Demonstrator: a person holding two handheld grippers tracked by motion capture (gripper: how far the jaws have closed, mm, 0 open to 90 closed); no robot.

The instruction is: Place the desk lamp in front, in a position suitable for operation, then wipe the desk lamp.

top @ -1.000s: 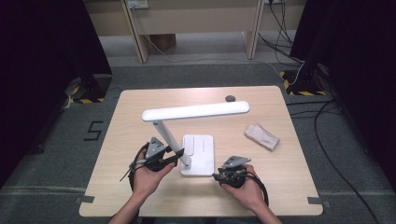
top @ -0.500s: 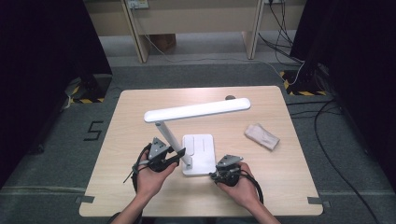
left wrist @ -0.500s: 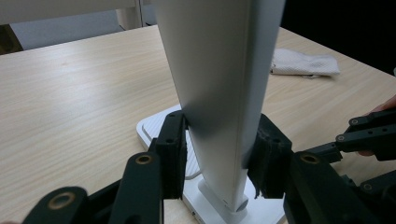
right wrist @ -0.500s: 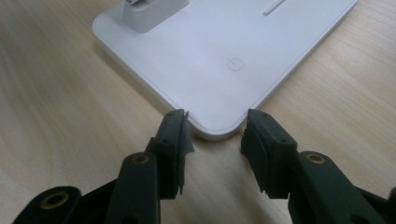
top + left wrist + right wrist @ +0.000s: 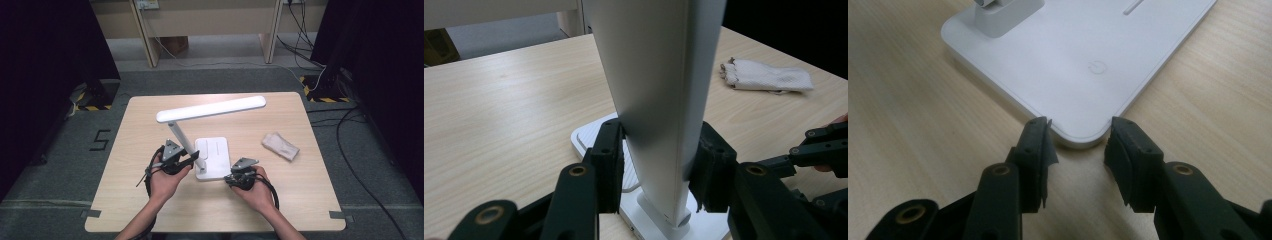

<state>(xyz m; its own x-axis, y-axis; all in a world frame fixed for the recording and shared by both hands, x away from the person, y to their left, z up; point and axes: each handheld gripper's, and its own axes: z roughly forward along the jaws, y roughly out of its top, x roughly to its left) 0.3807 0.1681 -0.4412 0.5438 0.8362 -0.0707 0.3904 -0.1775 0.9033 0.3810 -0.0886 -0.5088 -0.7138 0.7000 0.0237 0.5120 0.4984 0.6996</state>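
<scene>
White desk lamp point(image 5: 212, 150) sits mid-table on the wooden table point(image 5: 310, 200), base toward the near edge, light bar point(image 5: 210, 108) up and running left to right, slightly tilted.

Left gripper point(image 5: 186, 161) is at the lamp's upright arm point(image 5: 659, 100), just above the hinge at the base. In the left gripper view both pads point(image 5: 609, 165) bracket the arm: the left one touches it, the right one sits against or just off its edge, so it reads as clamped on the arm at roughly half width.

Right gripper point(image 5: 231, 176) rests low at the near right corner of the lamp base point(image 5: 1083, 55). In the right gripper view its jaws stand parted at medium width, straddling that rounded corner; the tips are just at the base edge with nothing pinched between them. The jaws have just been opening, then eased back a little. The power button mark point(image 5: 1097, 66) is just beyond the tips.

A crumpled white cloth point(image 5: 281, 146) lies to the right of the lamp, well apart from both grippers.
</scene>
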